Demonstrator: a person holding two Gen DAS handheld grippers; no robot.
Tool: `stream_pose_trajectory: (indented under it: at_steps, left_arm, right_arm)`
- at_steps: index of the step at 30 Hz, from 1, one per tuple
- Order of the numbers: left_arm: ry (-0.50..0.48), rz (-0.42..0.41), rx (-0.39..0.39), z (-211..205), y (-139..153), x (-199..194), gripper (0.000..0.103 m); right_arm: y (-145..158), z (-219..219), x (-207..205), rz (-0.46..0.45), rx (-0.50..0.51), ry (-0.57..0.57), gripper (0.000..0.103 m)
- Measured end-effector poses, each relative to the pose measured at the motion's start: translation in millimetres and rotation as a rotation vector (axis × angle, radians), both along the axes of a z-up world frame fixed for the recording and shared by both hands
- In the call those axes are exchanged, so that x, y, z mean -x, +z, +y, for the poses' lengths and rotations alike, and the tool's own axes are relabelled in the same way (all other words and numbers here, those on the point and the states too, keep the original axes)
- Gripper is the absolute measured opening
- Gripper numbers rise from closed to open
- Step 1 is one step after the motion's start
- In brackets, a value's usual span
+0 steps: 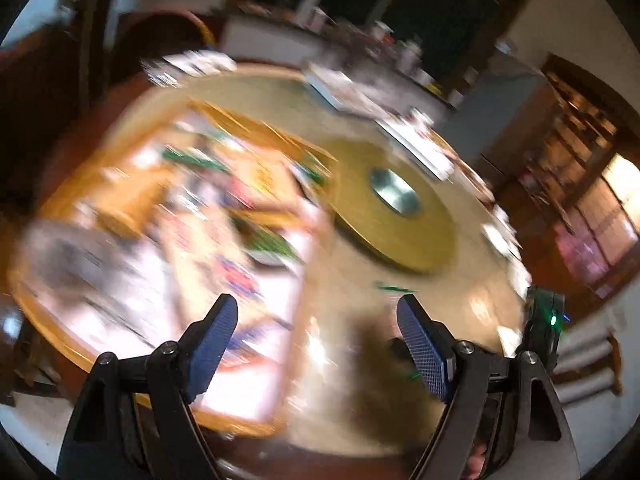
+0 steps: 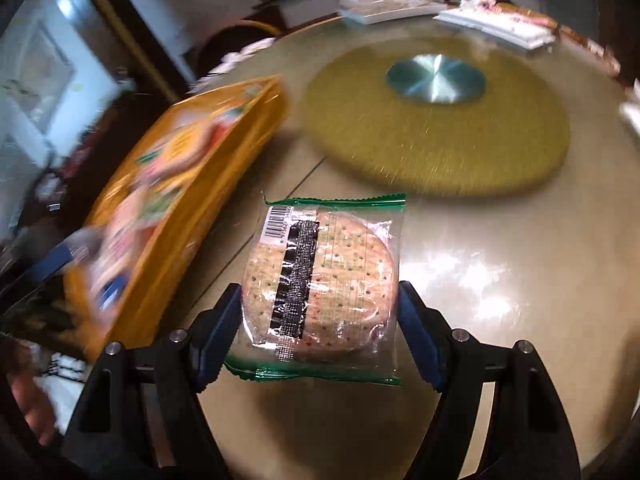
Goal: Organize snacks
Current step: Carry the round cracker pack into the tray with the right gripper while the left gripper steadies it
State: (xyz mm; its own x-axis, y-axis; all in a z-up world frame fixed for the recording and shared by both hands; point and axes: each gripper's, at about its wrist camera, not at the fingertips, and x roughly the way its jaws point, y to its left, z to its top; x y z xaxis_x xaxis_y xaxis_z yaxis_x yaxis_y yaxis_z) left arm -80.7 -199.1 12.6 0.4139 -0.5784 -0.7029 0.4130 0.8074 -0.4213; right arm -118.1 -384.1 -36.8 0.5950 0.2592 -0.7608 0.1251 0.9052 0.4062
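Observation:
A clear packet with green sealed edges (image 2: pixel 320 280) holds a round speckled cracker and carries a barcode and a black strip. My right gripper (image 2: pixel 319 288) is shut on it, a blue pad pressed to each side, and it hangs above the glossy table (image 2: pixel 480 320). To its left lies an orange snack box (image 2: pixel 168 208), tilted and blurred. The left wrist view shows that orange box (image 1: pixel 132 200) full of several blurred wrapped snacks. My left gripper (image 1: pixel 317 300) stands open over the box's right edge and the table, with nothing between its fingers.
A golden turntable (image 2: pixel 440 152) with a metal hub (image 2: pixel 436 78) sits mid-table. White trays with wrapped items (image 2: pixel 500 24) lie along the far rim. A hand (image 2: pixel 28 400) shows at lower left. A dark device with a green light (image 1: pixel 546 320) is at the right of the left wrist view.

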Motion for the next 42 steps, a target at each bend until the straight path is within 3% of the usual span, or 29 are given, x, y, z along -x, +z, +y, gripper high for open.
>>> stream_pose_trajectory:
  at_steps: [3,7,11,16,19,27,31,36,42]
  left_arm:
    - [-0.107,0.075,0.028,-22,-13,20,0.082]
    - [-0.179,0.116,0.0,-45,-30,40,0.077]
    - [-0.193,0.169,-0.021,-54,-46,41,0.049]
    - [-0.179,0.186,-0.014,-54,-56,42,0.03]
    - [-0.169,0.191,-0.012,-51,-59,43,0.029]
    - [-0.17,0.18,0.009,-40,-56,44,0.027]
    - [-0.131,0.125,0.053,-22,-36,39,0.027]
    - [-0.053,0.03,0.083,13,-7,22,0.026]
    - [0.053,0.005,0.143,62,-1,-20,0.026]
  right_arm:
    - [-3,13,34,-0.042,-0.073,0.018,0.076]
    - [-7,19,56,-0.076,-0.164,0.039,0.076]
    - [-8,22,61,-0.09,-0.168,0.059,0.076]
    - [-6,35,61,-0.1,-0.089,0.095,0.076]
    - [-4,50,62,-0.104,0.031,0.112,0.076]
    - [-4,58,61,-0.096,0.069,0.117,0.075]
    - [16,76,56,-0.137,0.131,0.145,0.075]
    - [43,98,23,-0.21,0.117,0.218,0.075]
    - [58,142,-35,-0.243,0.16,0.317,0.075]
